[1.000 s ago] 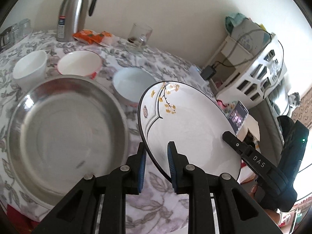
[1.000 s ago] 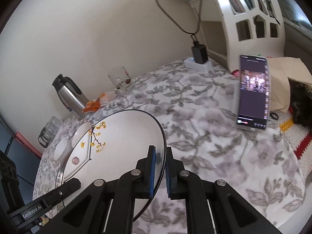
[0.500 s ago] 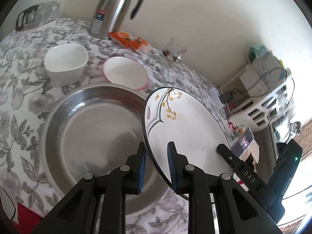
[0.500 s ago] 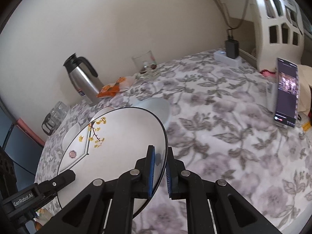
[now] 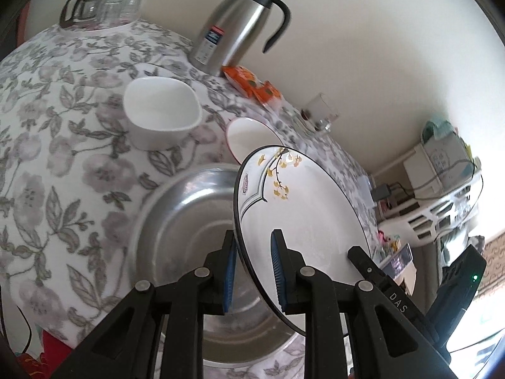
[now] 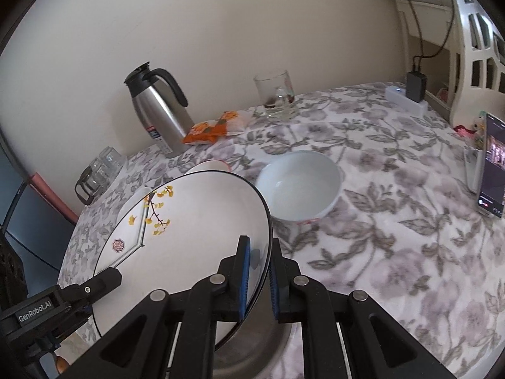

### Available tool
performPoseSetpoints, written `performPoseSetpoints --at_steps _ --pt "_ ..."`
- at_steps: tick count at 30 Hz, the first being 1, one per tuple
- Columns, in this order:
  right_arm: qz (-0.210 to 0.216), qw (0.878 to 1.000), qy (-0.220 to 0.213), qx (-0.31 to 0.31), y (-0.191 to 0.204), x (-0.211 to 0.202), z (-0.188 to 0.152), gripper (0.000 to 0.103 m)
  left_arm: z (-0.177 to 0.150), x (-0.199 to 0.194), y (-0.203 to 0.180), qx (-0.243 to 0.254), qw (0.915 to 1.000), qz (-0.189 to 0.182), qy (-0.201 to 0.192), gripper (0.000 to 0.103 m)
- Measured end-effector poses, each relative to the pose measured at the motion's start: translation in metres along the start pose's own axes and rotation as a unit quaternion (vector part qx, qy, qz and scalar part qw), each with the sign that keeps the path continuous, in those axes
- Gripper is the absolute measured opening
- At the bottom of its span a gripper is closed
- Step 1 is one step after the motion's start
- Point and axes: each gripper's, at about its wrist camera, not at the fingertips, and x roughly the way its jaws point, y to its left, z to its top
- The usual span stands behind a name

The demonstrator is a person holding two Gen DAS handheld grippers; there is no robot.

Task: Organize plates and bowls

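Both grippers hold one white plate (image 5: 303, 218) with a black rim and yellow leaf print, lifted above the large steel basin (image 5: 186, 221). My left gripper (image 5: 252, 274) is shut on its left edge. My right gripper (image 6: 258, 274) is shut on the opposite edge of the plate (image 6: 189, 237). A white squarish bowl (image 5: 161, 117) and a red-rimmed bowl (image 5: 246, 135) stand beyond the basin. A pale blue bowl (image 6: 300, 186) stands on the cloth to the right of the plate.
A steel thermos jug (image 5: 240, 22), orange snack packets (image 5: 252, 85) and a glass (image 6: 277, 98) stand near the wall. Glass cups (image 5: 98, 6) sit at the far left. A phone (image 6: 492, 164) leans at the right table edge near a white shelf (image 6: 473, 47).
Both grippers have carried the plate left over the steel basin. The pale blue bowl has come out from behind the plate in the right wrist view.
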Motion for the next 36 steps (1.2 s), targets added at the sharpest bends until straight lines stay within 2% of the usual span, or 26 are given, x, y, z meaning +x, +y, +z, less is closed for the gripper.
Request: performPoseSetpoints --at_steps 6,13,18,23,29,36 --pt "0.007 1.000 0.004 -0.008 0.023 0.009 -0.001 0.012 0.010 -0.006 0.022 -0.023 0.9997 0.004 -0.007 0.022" --pt "0.009 1.000 0.006 -0.012 0.030 0.015 -0.004 0.012 0.014 -0.006 0.033 -0.034 0.9994 0.007 -0.002 0.022" --pt "0.004 1.000 0.017 -0.005 0.021 0.022 -0.011 0.012 0.011 0.004 0.032 -0.028 0.9992 0.019 0.020 0.022" --pt "-0.017 0.999 0.036 -0.013 0.015 0.032 -0.021 0.012 0.002 0.019 0.032 -0.023 0.9974 0.046 0.051 0.022" --pt "-0.033 0.998 0.046 -0.019 0.009 0.033 -0.027 0.012 -0.007 0.025 0.030 -0.013 0.9961 0.056 0.067 0.022" --pt "-0.045 0.997 0.059 -0.028 0.009 0.038 -0.031 0.012 -0.013 0.038 0.036 -0.024 0.9931 0.066 0.094 0.022"
